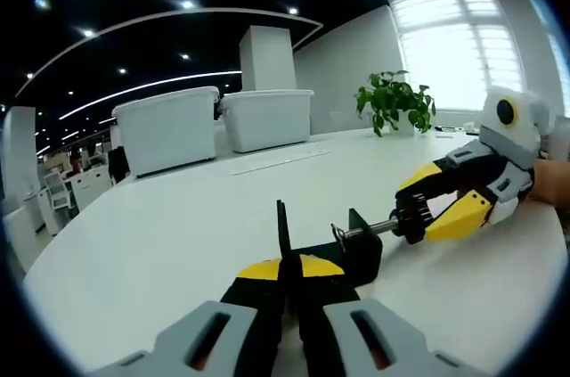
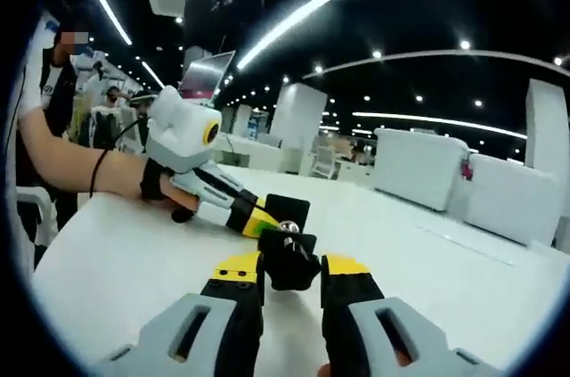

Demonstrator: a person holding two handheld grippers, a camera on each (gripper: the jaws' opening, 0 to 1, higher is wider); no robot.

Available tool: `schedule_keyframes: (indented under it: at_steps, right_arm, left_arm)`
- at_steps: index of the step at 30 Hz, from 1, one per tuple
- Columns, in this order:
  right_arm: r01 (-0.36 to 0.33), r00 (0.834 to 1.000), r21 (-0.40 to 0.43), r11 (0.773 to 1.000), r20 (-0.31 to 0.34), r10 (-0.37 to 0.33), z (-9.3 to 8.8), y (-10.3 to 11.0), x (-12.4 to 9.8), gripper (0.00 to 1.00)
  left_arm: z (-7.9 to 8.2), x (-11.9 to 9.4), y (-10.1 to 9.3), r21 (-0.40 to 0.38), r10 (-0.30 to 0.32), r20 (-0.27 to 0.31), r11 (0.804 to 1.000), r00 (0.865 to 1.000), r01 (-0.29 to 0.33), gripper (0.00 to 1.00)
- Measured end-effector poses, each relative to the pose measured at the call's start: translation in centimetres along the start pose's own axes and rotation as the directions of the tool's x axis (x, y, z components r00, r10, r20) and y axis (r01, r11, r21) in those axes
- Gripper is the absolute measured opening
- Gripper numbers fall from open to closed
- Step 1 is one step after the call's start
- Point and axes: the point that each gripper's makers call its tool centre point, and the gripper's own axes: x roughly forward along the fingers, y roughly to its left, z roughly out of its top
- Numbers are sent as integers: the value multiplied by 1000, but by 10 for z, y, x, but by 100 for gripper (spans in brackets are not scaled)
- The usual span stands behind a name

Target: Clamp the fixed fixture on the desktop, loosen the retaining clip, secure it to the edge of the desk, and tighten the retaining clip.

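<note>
Left tongs are gripping the clamp plate, closed; right tongs, at its 3 o'clock, are pinching its knob on the table.

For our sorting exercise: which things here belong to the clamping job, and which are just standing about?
Job: clamp, its screw knob, left gripper, right gripper, desk.
Standing about: white bins, potted plant.

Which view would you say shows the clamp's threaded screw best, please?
The left gripper view: the screw runs side-on from the black clamp to the knob held in the right gripper. In the right gripper view it points at the camera, so just its shiny end shows above the knob.
</note>
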Motion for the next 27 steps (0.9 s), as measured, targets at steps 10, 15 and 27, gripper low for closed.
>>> schedule_keyframes:
  at_steps: [10, 15, 27]
  right_arm:
    - [-151, 988, 621, 769, 117, 100, 11, -36, -13, 30]
    - [-172, 985, 720, 672, 124, 119, 9, -44, -13, 29]
    - [-83, 988, 672, 736, -40, 148, -14, -27, -2, 24]
  left_arm:
    - [0, -4, -2, 1, 4, 0, 1000, 1000, -4, 6]
    - [0, -2, -1, 1, 1, 0, 1000, 1000, -1, 6]
    - [0, -1, -1, 0, -1, 0, 1000, 1000, 1, 6]
